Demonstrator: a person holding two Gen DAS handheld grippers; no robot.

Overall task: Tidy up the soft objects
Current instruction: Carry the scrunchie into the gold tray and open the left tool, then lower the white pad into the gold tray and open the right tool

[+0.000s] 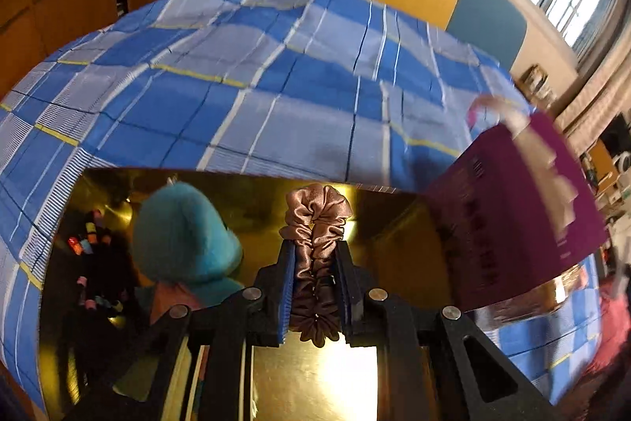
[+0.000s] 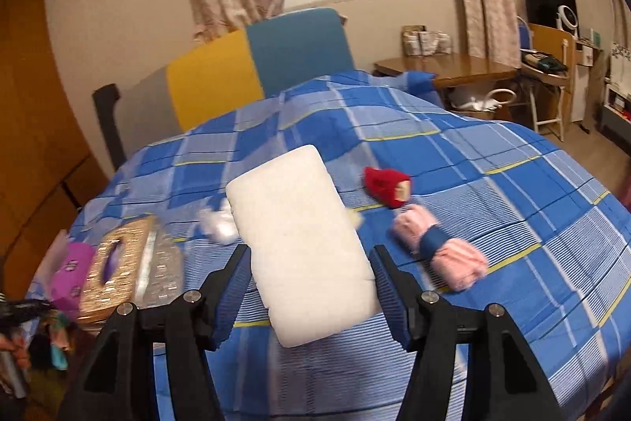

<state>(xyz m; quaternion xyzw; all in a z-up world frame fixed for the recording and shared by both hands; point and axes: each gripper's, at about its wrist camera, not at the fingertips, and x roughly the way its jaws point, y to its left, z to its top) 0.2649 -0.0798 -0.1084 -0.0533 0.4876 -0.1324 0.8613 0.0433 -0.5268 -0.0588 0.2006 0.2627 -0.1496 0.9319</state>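
Note:
My left gripper (image 1: 314, 255) is shut on a brown satin scrunchie (image 1: 315, 219) and holds it over an open gold-lined box (image 1: 398, 223). A teal plush toy (image 1: 185, 235) and several small hair ties (image 1: 88, 235) lie in the box. My right gripper (image 2: 311, 263) holds a white foam sponge block (image 2: 299, 243) between its jaws above the blue plaid bed (image 2: 493, 192). A red plush piece (image 2: 388, 184), a pink rolled cloth with a blue band (image 2: 437, 247) and a small white soft item (image 2: 219, 225) lie on the bed.
A purple box lid (image 1: 508, 219) stands at the right of the gold-lined box. A gold glittery tissue box (image 2: 114, 263) and a purple box (image 2: 69, 273) sit at the bed's left edge. A multicoloured headboard (image 2: 252, 66) and a wooden side table (image 2: 445, 70) stand behind.

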